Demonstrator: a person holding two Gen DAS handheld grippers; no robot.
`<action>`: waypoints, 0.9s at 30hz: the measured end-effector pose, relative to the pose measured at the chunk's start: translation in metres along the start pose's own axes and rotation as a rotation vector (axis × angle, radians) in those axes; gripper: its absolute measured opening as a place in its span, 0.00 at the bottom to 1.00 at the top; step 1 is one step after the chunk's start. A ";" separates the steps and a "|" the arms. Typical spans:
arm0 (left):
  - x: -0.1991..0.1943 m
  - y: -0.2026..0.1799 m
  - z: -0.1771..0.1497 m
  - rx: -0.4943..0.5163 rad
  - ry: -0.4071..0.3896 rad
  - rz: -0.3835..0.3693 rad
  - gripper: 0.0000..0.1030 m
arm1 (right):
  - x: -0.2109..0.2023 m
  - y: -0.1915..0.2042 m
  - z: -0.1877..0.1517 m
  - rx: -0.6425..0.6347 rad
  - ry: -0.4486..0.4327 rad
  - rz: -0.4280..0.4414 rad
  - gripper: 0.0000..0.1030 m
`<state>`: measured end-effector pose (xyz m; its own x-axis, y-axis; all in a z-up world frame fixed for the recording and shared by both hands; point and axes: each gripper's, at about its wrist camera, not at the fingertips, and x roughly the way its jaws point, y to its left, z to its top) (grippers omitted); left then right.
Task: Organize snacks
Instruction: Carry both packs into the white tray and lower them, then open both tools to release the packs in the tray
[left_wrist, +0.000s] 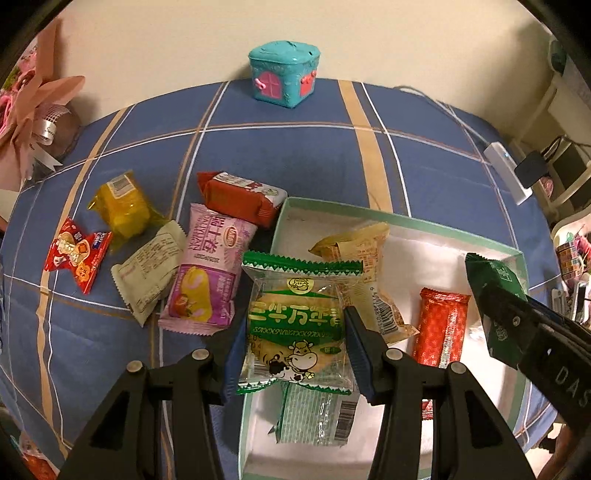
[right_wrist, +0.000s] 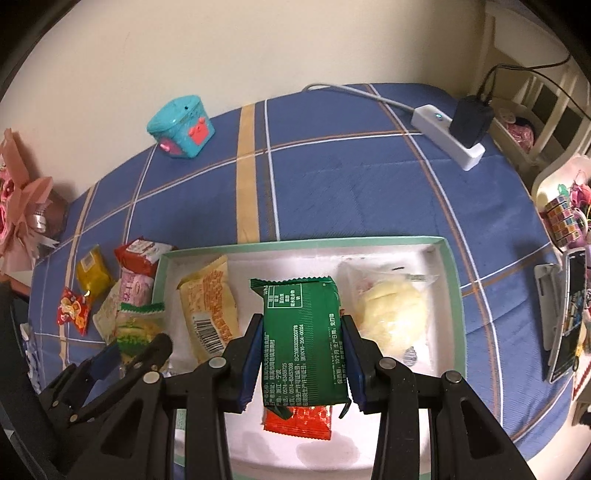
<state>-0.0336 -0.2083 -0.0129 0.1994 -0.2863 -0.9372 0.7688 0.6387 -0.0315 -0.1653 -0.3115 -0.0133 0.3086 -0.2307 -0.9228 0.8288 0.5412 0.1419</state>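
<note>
The left gripper (left_wrist: 295, 332), low in the frame's centre, was clamped on a clear green-edged biscuit packet (left_wrist: 295, 317) above the white box (left_wrist: 406, 221). The right gripper (right_wrist: 301, 354), bottom centre, pinched a dark green packet (right_wrist: 303, 332) over that box's middle.

I see the box (right_wrist: 452, 273) on the table (right_wrist: 332, 184), loose snacks (left_wrist: 155, 266) piled left of it. Toy house (left_wrist: 284, 74) sits far back by the wall, power strip (right_wrist: 447, 136) back right. Each held packet hangs above the box.
</note>
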 end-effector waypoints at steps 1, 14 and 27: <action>0.001 -0.002 -0.001 0.006 0.002 0.001 0.50 | 0.002 0.001 0.000 -0.001 0.003 0.000 0.41; 0.022 -0.020 -0.004 0.045 0.033 -0.032 0.50 | 0.012 0.005 0.000 -0.017 0.020 0.003 0.41; 0.041 -0.014 -0.007 0.024 0.063 -0.064 0.50 | 0.034 0.006 -0.004 -0.018 0.063 -0.035 0.41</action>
<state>-0.0404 -0.2247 -0.0535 0.1116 -0.2802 -0.9534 0.7934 0.6028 -0.0843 -0.1515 -0.3127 -0.0453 0.2490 -0.1990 -0.9478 0.8302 0.5479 0.1031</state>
